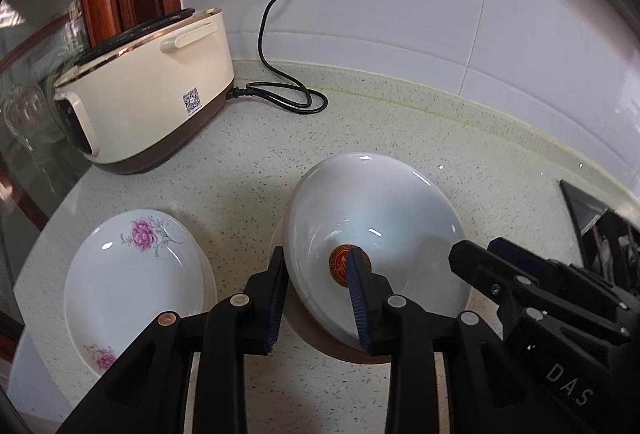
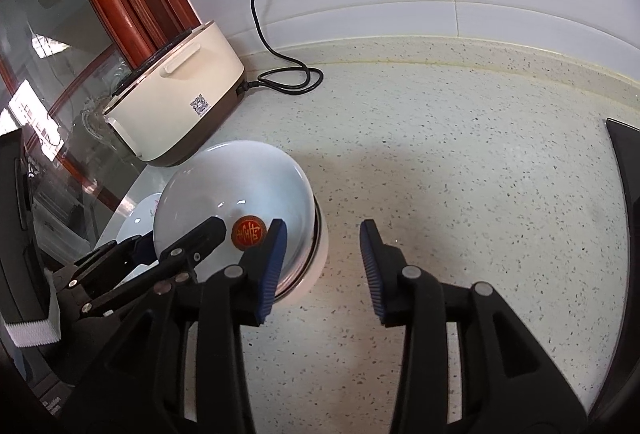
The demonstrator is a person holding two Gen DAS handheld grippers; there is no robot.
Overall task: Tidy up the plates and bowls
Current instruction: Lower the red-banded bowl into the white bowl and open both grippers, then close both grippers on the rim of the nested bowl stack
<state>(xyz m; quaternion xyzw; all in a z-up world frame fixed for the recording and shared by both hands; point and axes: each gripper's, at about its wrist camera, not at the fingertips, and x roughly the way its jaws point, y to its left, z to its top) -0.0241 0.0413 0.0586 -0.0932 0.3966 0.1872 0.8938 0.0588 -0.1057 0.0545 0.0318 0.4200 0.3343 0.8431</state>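
The left gripper (image 1: 316,298) straddles the near rim of the white bowl (image 1: 376,218), one finger outside and one inside, likely seating it on the bowl beneath; the right gripper (image 2: 324,270) stands spread and empty just right of it; flowered plates (image 1: 132,282) lie left.

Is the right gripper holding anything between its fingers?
No, the right gripper stands open over bare speckled countertop, beside the white bowl.

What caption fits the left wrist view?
Left claw straddles the rim of a white bowl beside flowered plates.
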